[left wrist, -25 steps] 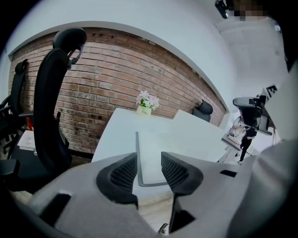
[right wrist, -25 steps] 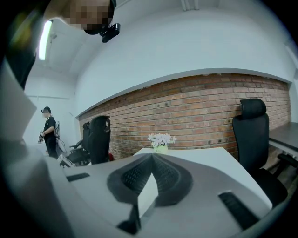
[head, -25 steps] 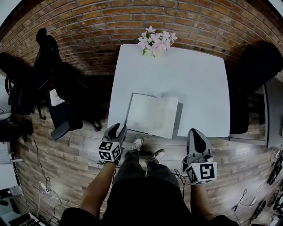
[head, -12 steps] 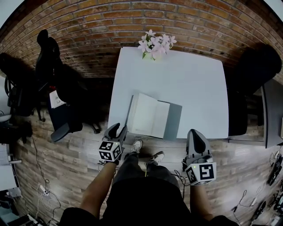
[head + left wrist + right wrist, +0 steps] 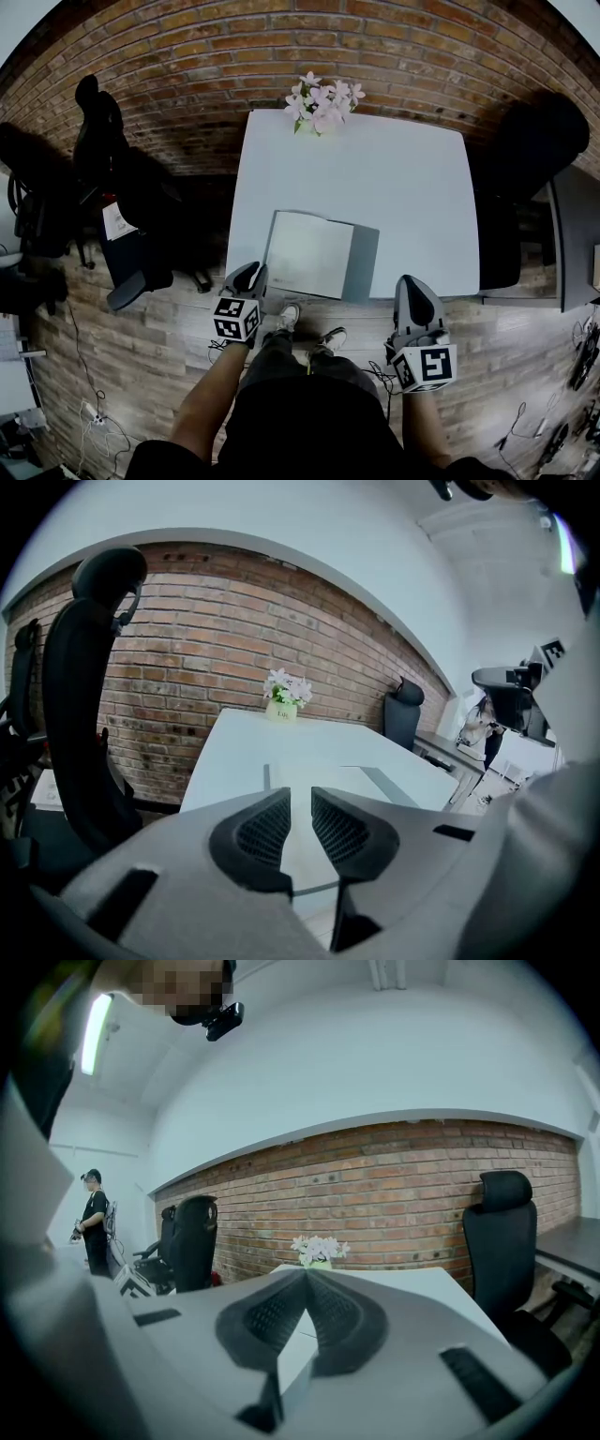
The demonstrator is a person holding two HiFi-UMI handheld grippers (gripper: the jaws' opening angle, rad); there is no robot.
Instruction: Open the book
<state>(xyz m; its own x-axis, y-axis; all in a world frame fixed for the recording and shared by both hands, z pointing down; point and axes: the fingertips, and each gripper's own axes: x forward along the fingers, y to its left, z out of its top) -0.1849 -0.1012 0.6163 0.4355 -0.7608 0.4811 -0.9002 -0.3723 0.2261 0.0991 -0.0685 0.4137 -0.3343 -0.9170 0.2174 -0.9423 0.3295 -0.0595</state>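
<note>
The book [image 5: 309,253] lies at the near edge of the white table [image 5: 375,169], showing a white face with a grey strip [image 5: 364,265] along its right side. My left gripper [image 5: 247,275] hovers just off the table's near edge by the book's left corner. Its jaws have just been closing; a narrow gap remains between the pads [image 5: 258,832] with nothing in it. In the left gripper view the book [image 5: 330,778] lies beyond the left gripper [image 5: 300,797]. My right gripper [image 5: 412,287] is off the near edge to the book's right, shut and empty; its tips meet in the right gripper view [image 5: 306,1274].
A pot of pink flowers [image 5: 321,101] stands at the table's far edge against the brick wall. Black office chairs stand left [image 5: 101,131] and right [image 5: 548,141] of the table. A person [image 5: 94,1218] stands far off at the left.
The book's white face has narrowed and more of the grey strip on its right shows. My left gripper's jaws have drawn closer together. The right gripper has stayed put.
</note>
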